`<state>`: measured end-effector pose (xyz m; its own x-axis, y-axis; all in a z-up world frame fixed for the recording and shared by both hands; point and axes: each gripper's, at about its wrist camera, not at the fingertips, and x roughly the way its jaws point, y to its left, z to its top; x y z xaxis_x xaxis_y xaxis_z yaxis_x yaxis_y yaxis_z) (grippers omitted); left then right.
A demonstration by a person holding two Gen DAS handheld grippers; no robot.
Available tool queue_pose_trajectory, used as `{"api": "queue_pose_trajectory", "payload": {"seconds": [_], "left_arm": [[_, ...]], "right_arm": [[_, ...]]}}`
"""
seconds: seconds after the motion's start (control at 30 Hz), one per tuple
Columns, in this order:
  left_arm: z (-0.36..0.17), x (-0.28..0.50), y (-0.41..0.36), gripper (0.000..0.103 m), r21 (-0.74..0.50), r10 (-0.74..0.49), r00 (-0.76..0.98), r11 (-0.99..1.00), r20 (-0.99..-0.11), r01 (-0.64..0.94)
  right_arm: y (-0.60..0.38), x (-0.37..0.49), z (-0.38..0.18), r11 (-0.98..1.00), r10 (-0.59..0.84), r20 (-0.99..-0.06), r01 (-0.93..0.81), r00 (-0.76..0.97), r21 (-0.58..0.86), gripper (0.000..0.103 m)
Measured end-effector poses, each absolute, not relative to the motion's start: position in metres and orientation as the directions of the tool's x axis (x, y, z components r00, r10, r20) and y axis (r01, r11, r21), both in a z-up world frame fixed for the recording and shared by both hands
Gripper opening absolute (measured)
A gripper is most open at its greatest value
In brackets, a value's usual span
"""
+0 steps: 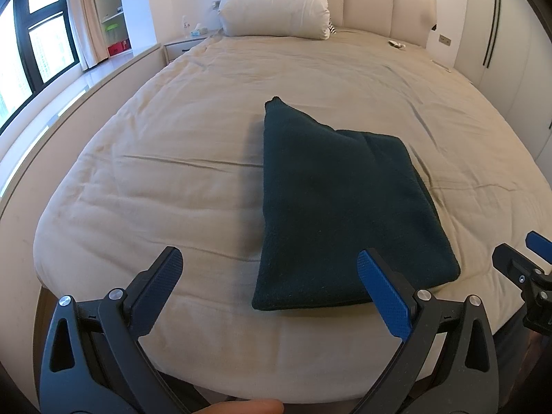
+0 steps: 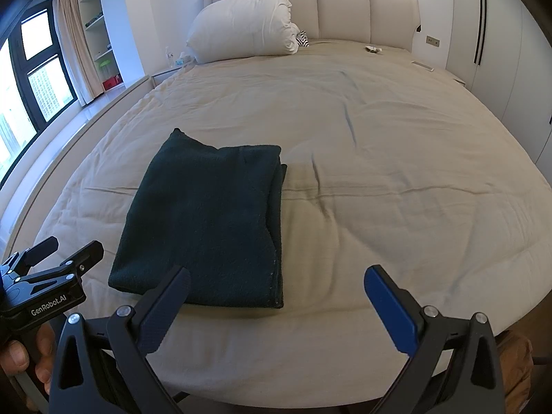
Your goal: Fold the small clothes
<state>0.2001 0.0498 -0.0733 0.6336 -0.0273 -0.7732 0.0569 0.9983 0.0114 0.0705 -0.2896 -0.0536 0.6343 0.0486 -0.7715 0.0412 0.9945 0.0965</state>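
Observation:
A dark green cloth (image 1: pixel 341 207) lies folded into a thick rectangle on the beige bed (image 1: pixel 172 179), near the front edge. It also shows in the right wrist view (image 2: pixel 210 224). My left gripper (image 1: pixel 270 269) is open and empty, held just short of the cloth's near edge, its right finger over the cloth's near right corner. My right gripper (image 2: pixel 277 284) is open and empty, in front of the cloth's near right corner. Each gripper shows in the other's view: the right one (image 1: pixel 517 258) at the right edge, the left one (image 2: pixel 65 252) at the left edge.
A large white pillow (image 2: pixel 241 24) leans on the padded headboard (image 2: pixel 345 10) at the far end. A small striped item (image 2: pixel 303 38) lies beside it. A window (image 1: pixel 31 51) and shelves are to the left, white wardrobe doors (image 2: pixel 500 51) to the right.

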Motion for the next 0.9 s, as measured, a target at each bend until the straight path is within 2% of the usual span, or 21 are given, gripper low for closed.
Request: {"api": "queue_pose_trajectory", "payload": {"seconds": [0.9], "left_arm": [[-0.0749,0.1998,0.0503,0.103,0.013,-0.026,0.632,0.998,-0.774,0.056]], "right_arm": [[-0.2882,0.0693,-0.0547,0.994,0.051,-0.773,0.04,0.632,0.099,0.103]]}}
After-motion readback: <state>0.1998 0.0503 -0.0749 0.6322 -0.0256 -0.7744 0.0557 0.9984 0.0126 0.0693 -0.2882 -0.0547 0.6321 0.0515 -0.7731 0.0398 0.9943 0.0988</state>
